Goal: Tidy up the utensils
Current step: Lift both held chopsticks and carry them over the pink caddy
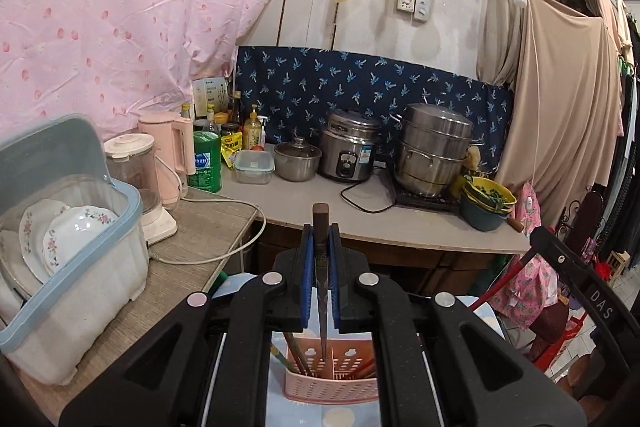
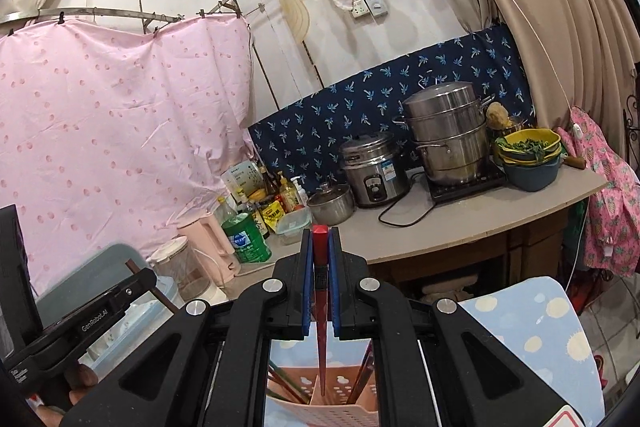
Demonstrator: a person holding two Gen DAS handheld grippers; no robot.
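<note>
A: Start close. What do your jaws have?

B: Your left gripper is pinching a brown chopstick, the blue pads pressed flat against it. Your right gripper is pinching a red chopstick the same way.

A: Which way do the sticks run?

B: Each long axis runs 12 to 6 through the jaws: blunt end at 12, thin tip at 6. Both tips hang over the pink caddy, which sits at 6 o'clock below each gripper. From the left wrist view the brown tip seems to hang over a middle section; I can't tell whether it has entered the caddy. Neither hand looks clearly nearer, in my judgement.

A: What's in the caddy?

B: More chopsticks lean in its left section and a few in the right; the middle looks free. It stands on a blue cloth with pale dots.

A: Farther out?

B: At 9 o'clock in the left view, a dish bin holds flowered plates. At 1 o'clock on the counter, yellow bowls with greens sit stacked on a blue one.
</note>
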